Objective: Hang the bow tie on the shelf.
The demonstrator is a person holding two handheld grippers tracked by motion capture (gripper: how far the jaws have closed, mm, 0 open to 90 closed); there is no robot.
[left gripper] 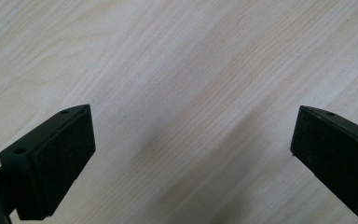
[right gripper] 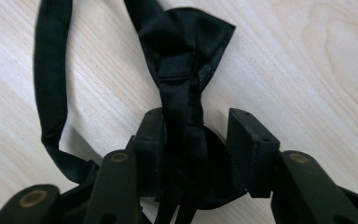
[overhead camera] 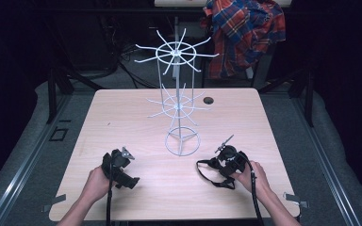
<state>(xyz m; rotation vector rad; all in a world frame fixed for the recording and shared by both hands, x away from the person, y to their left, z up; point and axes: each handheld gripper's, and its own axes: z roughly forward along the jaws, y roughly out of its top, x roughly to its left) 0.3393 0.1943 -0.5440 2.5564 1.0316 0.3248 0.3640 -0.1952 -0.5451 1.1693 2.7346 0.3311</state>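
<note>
Bow tie (right gripper: 179, 51), black, soft, light, limp strap; lies on table (overhead camera: 136, 113) between right gripper's (right gripper: 200, 140) parted jaws. Best pinched at knot. Left gripper (left gripper: 191, 154) wide apart, empty.

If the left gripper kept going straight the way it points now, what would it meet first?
Most likely the bare wooden table: the left gripper has its jaws wide apart, and beyond them lies plain tabletop. How steeply it tilts down is hard to judge.
</note>
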